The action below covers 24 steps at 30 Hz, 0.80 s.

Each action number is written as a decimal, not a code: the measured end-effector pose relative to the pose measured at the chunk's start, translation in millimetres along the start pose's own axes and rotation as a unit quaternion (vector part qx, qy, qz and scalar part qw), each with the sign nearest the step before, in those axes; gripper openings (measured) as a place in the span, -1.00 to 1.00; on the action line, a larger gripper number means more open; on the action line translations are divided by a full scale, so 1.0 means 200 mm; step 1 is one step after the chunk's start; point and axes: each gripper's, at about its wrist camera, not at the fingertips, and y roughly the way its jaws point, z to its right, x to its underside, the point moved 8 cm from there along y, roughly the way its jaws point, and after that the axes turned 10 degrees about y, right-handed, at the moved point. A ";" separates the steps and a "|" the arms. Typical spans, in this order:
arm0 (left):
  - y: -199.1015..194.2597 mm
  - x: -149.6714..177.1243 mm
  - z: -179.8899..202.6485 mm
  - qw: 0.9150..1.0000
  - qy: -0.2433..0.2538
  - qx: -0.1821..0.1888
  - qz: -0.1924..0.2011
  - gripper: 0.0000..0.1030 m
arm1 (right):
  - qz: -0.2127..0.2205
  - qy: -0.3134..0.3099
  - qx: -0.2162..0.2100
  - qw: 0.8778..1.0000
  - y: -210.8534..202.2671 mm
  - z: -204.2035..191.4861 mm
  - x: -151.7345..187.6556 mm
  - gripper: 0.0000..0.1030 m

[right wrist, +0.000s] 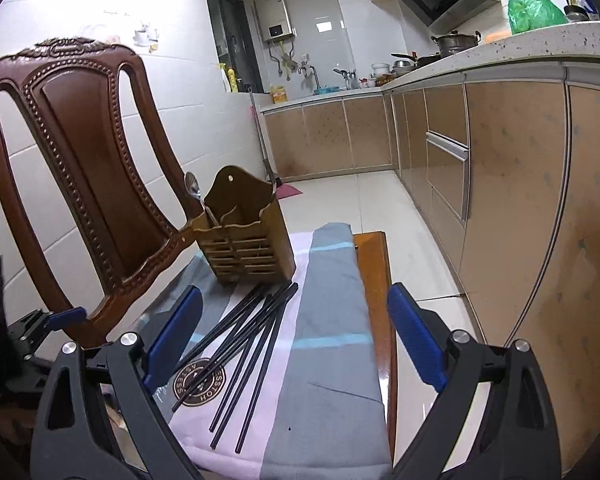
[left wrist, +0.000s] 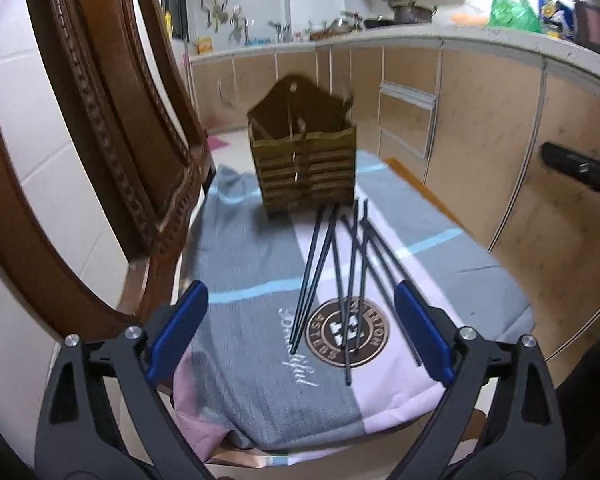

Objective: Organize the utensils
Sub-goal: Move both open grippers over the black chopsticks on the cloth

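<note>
Several black chopsticks [left wrist: 340, 272] lie fanned out on a grey, pink and blue cloth [left wrist: 244, 264], their far tips near a slatted wooden utensil holder [left wrist: 304, 164]. My left gripper [left wrist: 300, 332] hovers over the near ends of the chopsticks, open, with no pad touching them. In the right wrist view the same chopsticks [right wrist: 244, 340] lie before the holder [right wrist: 248, 240], and a metal spoon [right wrist: 194, 192] stands in its left compartment. My right gripper [right wrist: 296, 336] is open above the cloth [right wrist: 332, 320], with nothing held. The left gripper's blue pad [right wrist: 66, 316] shows at the far left.
A carved wooden chair back [right wrist: 80, 160] rises just left of the holder. The wooden table edge [right wrist: 374, 280] shows at the cloth's right side, with tiled floor [right wrist: 360, 200] beyond. Kitchen cabinets [right wrist: 500, 180] and a cluttered counter [right wrist: 520, 46] run along the right.
</note>
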 end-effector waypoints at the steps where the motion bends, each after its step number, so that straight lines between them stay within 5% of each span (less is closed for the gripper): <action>1: 0.05 0.01 -0.01 1.000 0.000 0.004 -0.013 0.65 | 0.000 -0.001 0.002 1.000 0.01 0.00 0.00 0.77; 12: 0.56 0.14 -0.05 0.990 0.033 0.023 -0.132 -0.04 | -0.020 0.015 -0.014 1.000 0.08 0.00 0.00 0.77; 18: 0.68 0.11 0.00 0.989 0.049 0.042 -0.136 -0.11 | -0.023 0.016 -0.016 0.999 0.09 0.01 0.00 0.77; 24: 0.74 0.04 -0.06 0.991 0.014 0.053 -0.126 -0.19 | -0.025 0.014 -0.013 1.000 0.10 0.02 0.00 0.77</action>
